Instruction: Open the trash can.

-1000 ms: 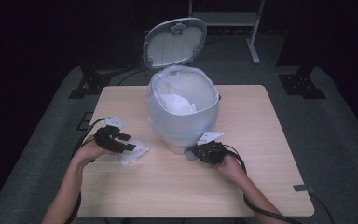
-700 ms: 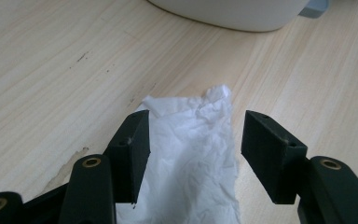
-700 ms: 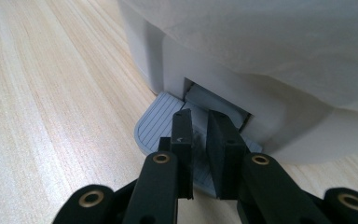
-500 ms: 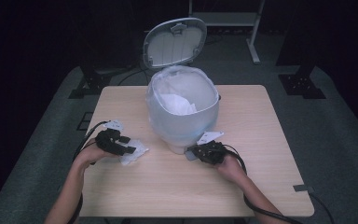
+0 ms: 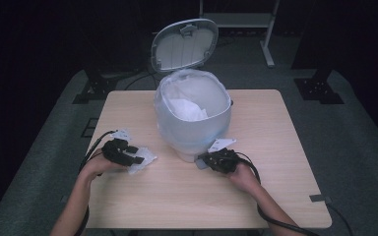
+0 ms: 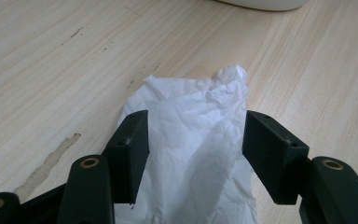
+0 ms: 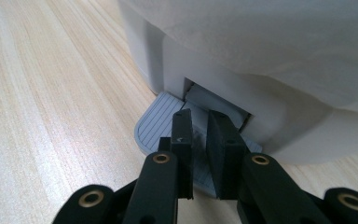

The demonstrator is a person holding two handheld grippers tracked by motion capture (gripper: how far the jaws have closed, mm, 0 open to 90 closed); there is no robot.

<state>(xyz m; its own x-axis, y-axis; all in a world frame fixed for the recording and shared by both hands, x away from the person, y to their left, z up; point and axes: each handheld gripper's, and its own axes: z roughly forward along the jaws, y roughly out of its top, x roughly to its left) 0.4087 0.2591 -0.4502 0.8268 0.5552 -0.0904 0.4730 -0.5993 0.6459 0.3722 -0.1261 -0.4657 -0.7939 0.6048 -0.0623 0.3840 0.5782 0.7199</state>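
Observation:
A white pedal bin [image 5: 192, 123] with a plastic liner stands mid-table, its lid [image 5: 184, 44] raised and white paper [image 5: 187, 109] lying inside. A crumpled white tissue [image 6: 191, 140] lies flat on the table [image 5: 275, 147] to the left of the bin. My left gripper [image 6: 193, 126] is low over the tissue [image 5: 145, 158], jaws open with one on each side of it. My right gripper [image 7: 199, 116] is shut, its tips resting on the grey ribbed pedal [image 7: 156, 128] at the foot of the bin [image 7: 261, 56]. From above, that right gripper [image 5: 205, 160] sits against the bin's front base.
Cables trail from both grippers across the wooden tabletop toward the near edge. Dark floor surrounds the table, with black stands [image 5: 320, 88] and a metal frame [image 5: 266, 44] behind. Bare wood lies in front of the bin and at the right.

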